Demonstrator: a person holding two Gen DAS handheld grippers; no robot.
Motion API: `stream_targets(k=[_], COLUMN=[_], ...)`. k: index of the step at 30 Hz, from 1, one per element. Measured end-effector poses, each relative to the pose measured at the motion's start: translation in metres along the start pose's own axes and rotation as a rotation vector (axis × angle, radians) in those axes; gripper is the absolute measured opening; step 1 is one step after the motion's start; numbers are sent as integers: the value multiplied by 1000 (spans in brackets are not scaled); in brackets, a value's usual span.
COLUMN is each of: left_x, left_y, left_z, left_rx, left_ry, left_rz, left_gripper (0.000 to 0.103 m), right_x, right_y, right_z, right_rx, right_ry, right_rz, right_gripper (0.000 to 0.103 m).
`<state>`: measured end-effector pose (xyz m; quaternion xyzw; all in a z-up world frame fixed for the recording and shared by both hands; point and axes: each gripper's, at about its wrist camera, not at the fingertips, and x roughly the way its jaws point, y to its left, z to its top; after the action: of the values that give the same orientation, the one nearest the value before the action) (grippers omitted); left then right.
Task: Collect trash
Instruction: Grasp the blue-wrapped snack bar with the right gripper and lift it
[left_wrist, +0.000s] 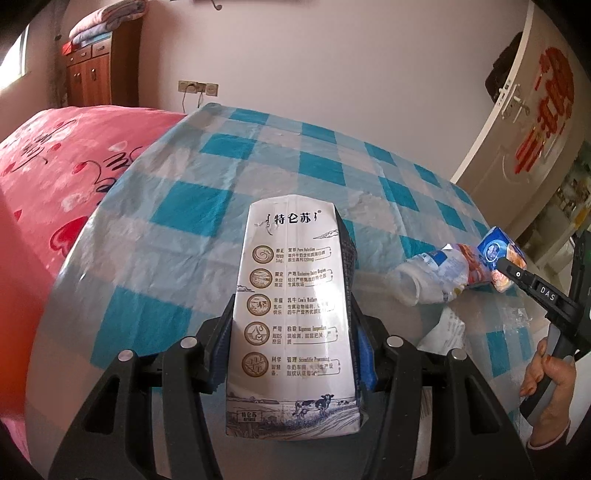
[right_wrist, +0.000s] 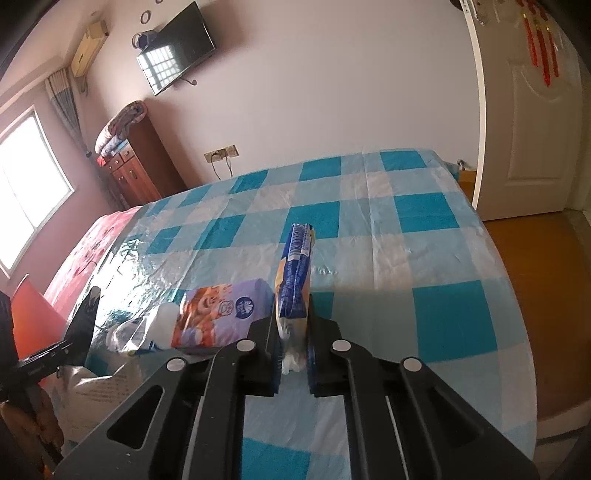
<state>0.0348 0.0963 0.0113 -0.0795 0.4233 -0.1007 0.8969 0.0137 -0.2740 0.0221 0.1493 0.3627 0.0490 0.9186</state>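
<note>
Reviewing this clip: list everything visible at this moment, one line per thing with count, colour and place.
milk carton: 1, white with dark print, clamped in left gripper
tissue packet: 1, blue and yellow, pinched in right gripper
printed wrapper: 1, orange and purple, on the tablecloth left of the packet
crumpled plastic: 1 clump, clear-white, beside the wrapper
tablecloth: 1, blue and white check, over the table
bedcover: 1, pink, left of the table
cabinet: 1, brown, far wall
television: 1, black, wall-mounted
door: 1, white, far right
left gripper: 1, black
right gripper: 1, black
hand: 1, on the right gripper's handle
</note>
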Motion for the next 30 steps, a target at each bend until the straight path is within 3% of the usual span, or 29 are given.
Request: stream_targets(k=[12, 30], left_x=[-37, -113], left_y=[25, 49], left_z=[-14, -37], left_rx=[-41, -64], left_ry=[-44, -142], left_rz=[-10, -22], left_gripper=[55, 55], right_x=[-41, -66], right_y=[30, 120], right_z=[0, -18], right_rx=[-9, -98], right_ry=[-69, -4], right_rz=[41, 210], right_gripper=[9, 9])
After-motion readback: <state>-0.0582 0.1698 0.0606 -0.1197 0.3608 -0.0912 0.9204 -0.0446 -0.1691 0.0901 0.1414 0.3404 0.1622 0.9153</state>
